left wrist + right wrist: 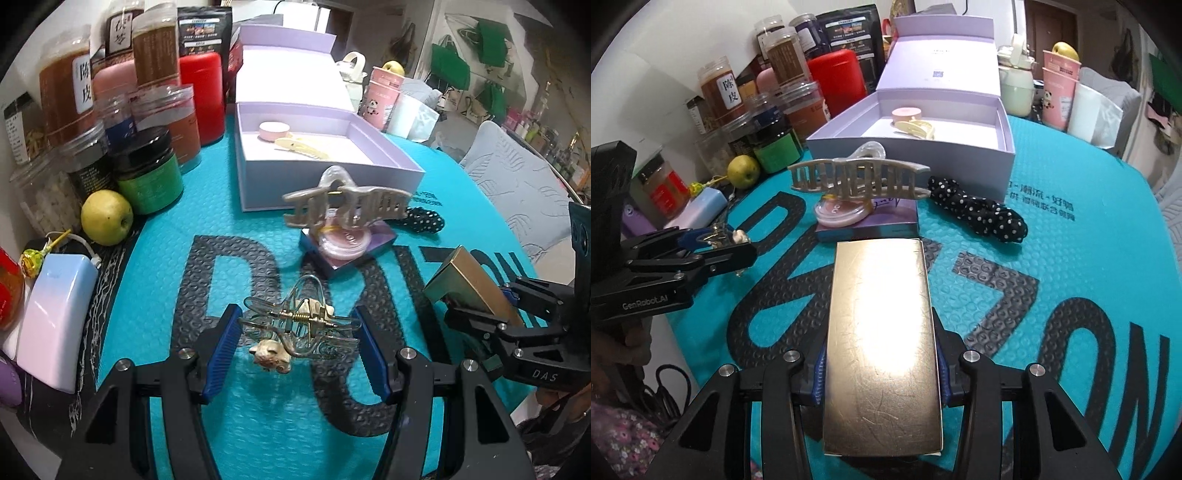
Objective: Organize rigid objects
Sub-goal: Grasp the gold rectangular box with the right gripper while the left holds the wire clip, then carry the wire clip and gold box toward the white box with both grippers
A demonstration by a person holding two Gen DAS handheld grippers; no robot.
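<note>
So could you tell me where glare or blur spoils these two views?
Right wrist view: a strong white glare washes out the middle of the gold box; its scratched edges stay sharp. Left wrist view: the beige hair claw is smeared by blur, the clear hair clip crisp. Both views bend at the edges.

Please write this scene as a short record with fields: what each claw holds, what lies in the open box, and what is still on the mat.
left claw: shut on clear hair clip
right claw: shut on gold box
lavender box: open; holds pink round case and yellow hair clip
still on teal mat: beige claw clip, polka-dot scrunchie, pink compact on a purple booklet
</note>
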